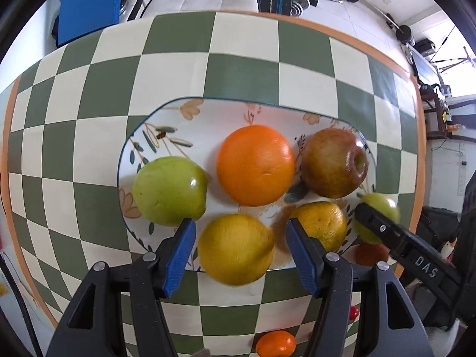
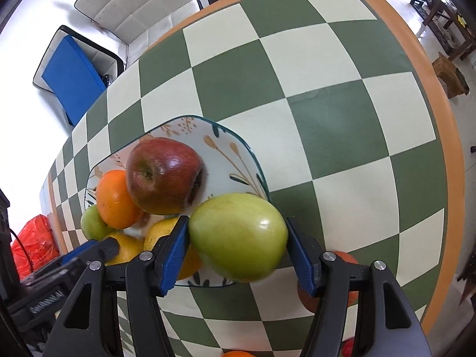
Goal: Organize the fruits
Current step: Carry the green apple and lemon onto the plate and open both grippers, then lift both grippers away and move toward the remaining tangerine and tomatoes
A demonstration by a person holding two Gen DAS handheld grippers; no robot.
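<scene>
A flowered plate (image 1: pixel 214 113) on the checked table holds a green apple (image 1: pixel 169 190), an orange (image 1: pixel 255 165), a red apple (image 1: pixel 333 162) and a yellow-orange citrus (image 1: pixel 322 224). My left gripper (image 1: pixel 241 232) hangs open over the plate's near edge. A blurred yellow fruit (image 1: pixel 235 248) lies between its blue pads, with a small gap on the right side. My right gripper (image 2: pixel 238 232) is shut on a green fruit (image 2: pixel 238 235) above the plate's right rim (image 2: pixel 253 154). One of its black fingers (image 1: pixel 383 226) half covers that green fruit (image 1: pixel 383 205) in the left wrist view.
Off the plate, a reddish-orange fruit (image 1: pixel 372 254) lies by its right corner, with a small orange (image 1: pixel 275 343) and a small red item (image 1: pixel 354 312) nearer to me. The table's orange border (image 2: pixel 446 160) runs on the right. Beyond the table stand a white chair (image 2: pixel 134 3) and a red bag (image 2: pixel 35 244).
</scene>
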